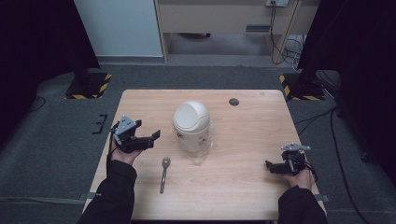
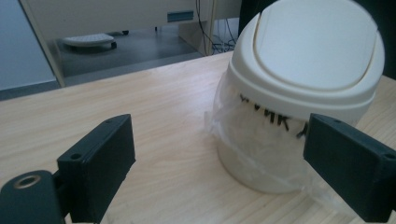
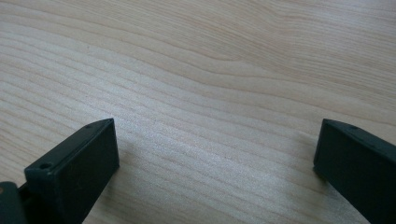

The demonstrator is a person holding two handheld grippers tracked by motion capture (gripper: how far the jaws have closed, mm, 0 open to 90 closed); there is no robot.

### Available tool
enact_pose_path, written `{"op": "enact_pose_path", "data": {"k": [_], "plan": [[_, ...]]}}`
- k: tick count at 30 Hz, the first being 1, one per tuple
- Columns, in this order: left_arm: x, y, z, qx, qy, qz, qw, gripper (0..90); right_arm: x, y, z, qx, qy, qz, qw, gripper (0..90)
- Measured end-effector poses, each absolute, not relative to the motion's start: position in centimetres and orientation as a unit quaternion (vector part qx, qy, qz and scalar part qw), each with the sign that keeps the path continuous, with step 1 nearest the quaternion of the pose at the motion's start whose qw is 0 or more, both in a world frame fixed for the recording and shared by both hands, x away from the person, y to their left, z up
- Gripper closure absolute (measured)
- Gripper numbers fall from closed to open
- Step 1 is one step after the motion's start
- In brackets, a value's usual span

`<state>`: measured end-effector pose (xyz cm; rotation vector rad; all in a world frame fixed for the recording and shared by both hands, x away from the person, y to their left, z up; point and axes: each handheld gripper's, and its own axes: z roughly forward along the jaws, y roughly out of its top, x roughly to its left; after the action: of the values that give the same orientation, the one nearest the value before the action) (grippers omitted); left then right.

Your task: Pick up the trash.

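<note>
While my left gripper (image 1: 152, 138) hovers with its jaws spread wide and empty, the small white bin (image 1: 191, 126) stands upright at the table's (image 1: 252, 154) middle, just to that gripper's right and squarely ahead of its jaws. My right gripper (image 1: 271, 165), also wide and empty, sits well apart over bare wood, so the left is nearer.
</note>
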<state>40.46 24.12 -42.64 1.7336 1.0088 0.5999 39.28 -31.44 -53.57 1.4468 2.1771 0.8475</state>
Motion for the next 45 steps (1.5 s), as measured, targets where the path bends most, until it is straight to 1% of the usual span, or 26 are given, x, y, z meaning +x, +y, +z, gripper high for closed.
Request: {"op": "enact_pose_path", "data": {"k": [9, 14, 23, 33, 41, 45], "plan": [[42.2, 21.4, -40.7, 0.720, 0.396, 0.251, 0.512, 8.0, 39.3, -31.3, -53.6, 0.517, 0.775, 0.305, 0.197, 0.5], [43.3, 20.3, -40.4, 0.719, 0.397, 0.248, 0.514, 8.0, 39.3, -31.3, -53.7, 0.512, 0.777, 0.307, 0.199, 0.5], [44.9, 18.6, -41.1, 0.725, 0.398, 0.239, 0.509, 8.5, 39.3, -31.3, -53.7, 0.511, 0.777, 0.310, 0.200, 0.4], [46.8, 16.6, -42.1, 0.749, 0.400, 0.230, 0.476, 8.0, 39.3, -31.3, -53.7, 0.507, 0.778, 0.312, 0.200, 0.4], [47.6, 16.3, -43.0, 0.755, 0.409, 0.222, 0.462, 7.6, 39.3, -31.3, -53.7, 0.507, 0.778, 0.312, 0.199, 0.4], [48.0, 16.5, -43.3, 0.747, 0.420, 0.212, 0.470, 7.9, 39.4, -31.2, -53.7, 0.508, 0.778, 0.312, 0.199, 0.5]]}}
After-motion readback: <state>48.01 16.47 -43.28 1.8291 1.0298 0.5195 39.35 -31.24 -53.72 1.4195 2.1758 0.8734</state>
